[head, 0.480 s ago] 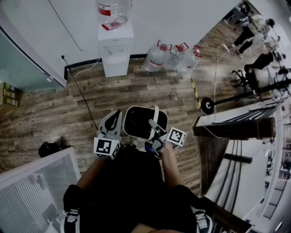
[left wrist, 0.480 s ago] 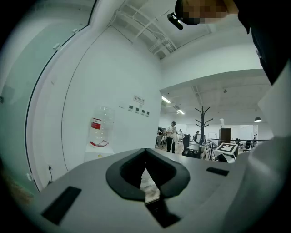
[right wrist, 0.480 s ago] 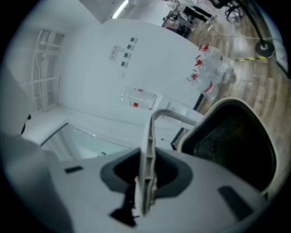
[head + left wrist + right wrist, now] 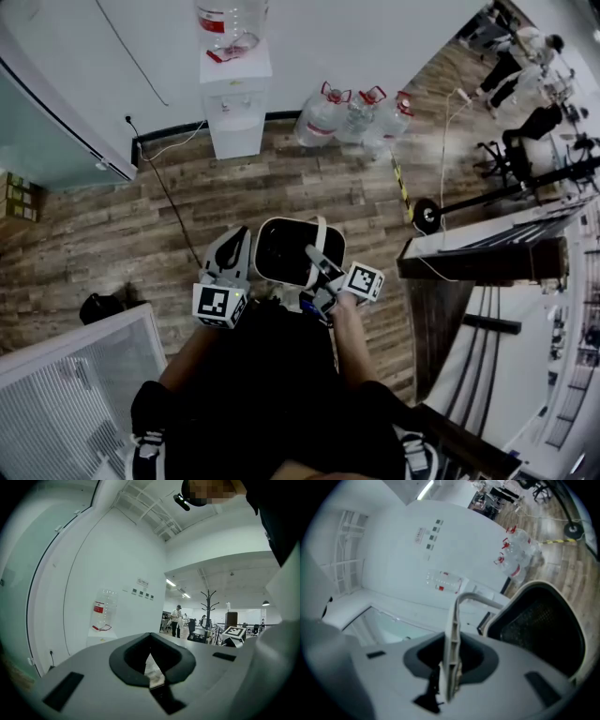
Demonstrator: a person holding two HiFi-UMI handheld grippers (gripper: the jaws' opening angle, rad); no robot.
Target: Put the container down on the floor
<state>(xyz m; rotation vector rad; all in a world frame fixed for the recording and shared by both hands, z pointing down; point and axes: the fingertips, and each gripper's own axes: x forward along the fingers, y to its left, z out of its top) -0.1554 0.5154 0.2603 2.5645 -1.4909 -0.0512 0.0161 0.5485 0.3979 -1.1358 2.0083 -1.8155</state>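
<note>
- The right gripper (image 4: 451, 670) is clamped on the container's white ribbed handle (image 4: 453, 620). The strip stands upright between its jaws, then bends over toward the container.
- In the head view, the right gripper (image 4: 322, 265) reaches in from the container's right side. Its marker cube (image 4: 364, 281) sits just behind the jaws, near the person's forearm.
- The left gripper (image 4: 152, 667) has its jaws drawn together. Only a narrow pale wedge shows between them, and I cannot tell what that wedge is.
- From above, the left gripper (image 4: 231, 255) lies just beside the container's left rim. Whether it touches the rim cannot be told.
- The container (image 4: 298, 251) is a white bin with a dark mesh-lined inside (image 4: 543, 625). It is held up by its handle in front of the person's torso, with the wooden plank floor (image 4: 141, 216) below it.
- Against the white wall ahead stands a water dispenser (image 4: 236, 103) with a clear bottle (image 4: 232, 23) on top.
- A cluster of large water bottles (image 4: 356, 117) sits on the floor just to the dispenser's right.
- Far to the upper right, people (image 4: 525, 56) stand among office chairs.
</note>
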